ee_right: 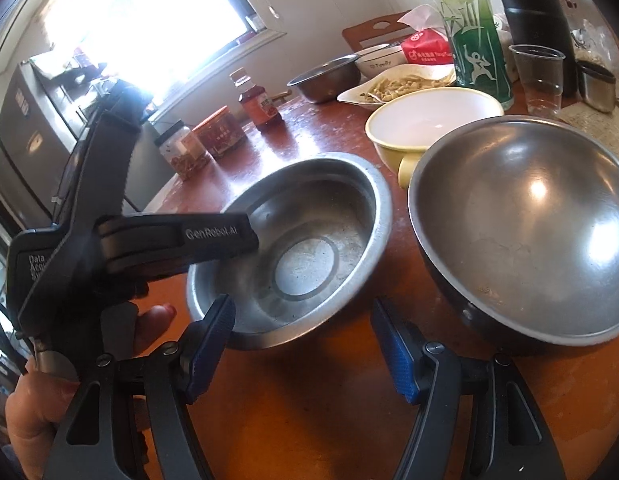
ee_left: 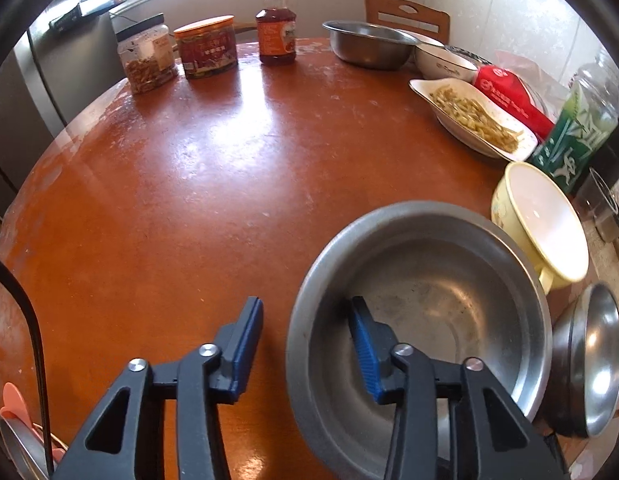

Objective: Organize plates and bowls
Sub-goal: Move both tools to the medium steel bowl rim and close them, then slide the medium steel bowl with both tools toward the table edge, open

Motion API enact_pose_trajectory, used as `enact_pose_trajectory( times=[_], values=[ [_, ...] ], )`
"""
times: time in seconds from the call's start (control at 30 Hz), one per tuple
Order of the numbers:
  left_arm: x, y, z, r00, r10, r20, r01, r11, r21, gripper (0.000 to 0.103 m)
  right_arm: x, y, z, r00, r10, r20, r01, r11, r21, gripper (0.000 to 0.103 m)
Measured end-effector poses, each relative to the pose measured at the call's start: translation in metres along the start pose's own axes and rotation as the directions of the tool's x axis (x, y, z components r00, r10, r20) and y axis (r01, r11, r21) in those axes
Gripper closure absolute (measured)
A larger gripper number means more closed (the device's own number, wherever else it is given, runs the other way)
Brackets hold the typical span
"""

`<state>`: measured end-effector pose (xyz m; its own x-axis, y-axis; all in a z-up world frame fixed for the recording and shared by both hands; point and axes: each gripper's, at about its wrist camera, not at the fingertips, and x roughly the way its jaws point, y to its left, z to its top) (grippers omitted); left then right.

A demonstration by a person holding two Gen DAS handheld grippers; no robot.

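Left gripper (ee_left: 305, 344) straddles the steel basin (ee_left: 421, 320) rim, jaws apart.
Right gripper (ee_right: 305, 344) hovers unclenched, empty, beside the round steel bowl (ee_right: 529, 240).

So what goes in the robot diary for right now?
left gripper: open, straddling flat steel bowl rim | right gripper: open, empty | round steel bowl: beside, untouched

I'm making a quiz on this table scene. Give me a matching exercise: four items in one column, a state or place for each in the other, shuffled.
Things:
1. white oblong plate
2. yellow bowl
3. flat-bottomed steel bowl
4. clear plastic cup

States:
A. empty, beside the green bottle
B. left gripper jaws straddle its rim
C. holds food strips
D. white inside, empty

Pairs: 1-C, 2-D, 3-B, 4-A
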<state>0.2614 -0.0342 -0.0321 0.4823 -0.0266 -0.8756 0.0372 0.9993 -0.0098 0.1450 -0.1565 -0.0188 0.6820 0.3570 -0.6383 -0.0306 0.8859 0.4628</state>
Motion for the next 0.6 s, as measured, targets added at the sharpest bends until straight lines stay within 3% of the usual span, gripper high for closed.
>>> enact_pose_trajectory(
  times=[0.13,0.6],
  values=[
    [0.001,-0.003,-0.005,1.000,-0.018,0.002,0.018,1.000,0.018,0.074,-0.001,0.004,0.002,1.000,-0.009,0.029,0.010,0.999,-0.045,0.044],
    [-0.021,0.007,-0.030,0.999,-0.026,0.019,0.026,1.000,-0.004,0.077,-0.013,0.007,-0.002,1.000,0.020,0.023,-0.018,0.997,-0.072,0.052]
  ],
)
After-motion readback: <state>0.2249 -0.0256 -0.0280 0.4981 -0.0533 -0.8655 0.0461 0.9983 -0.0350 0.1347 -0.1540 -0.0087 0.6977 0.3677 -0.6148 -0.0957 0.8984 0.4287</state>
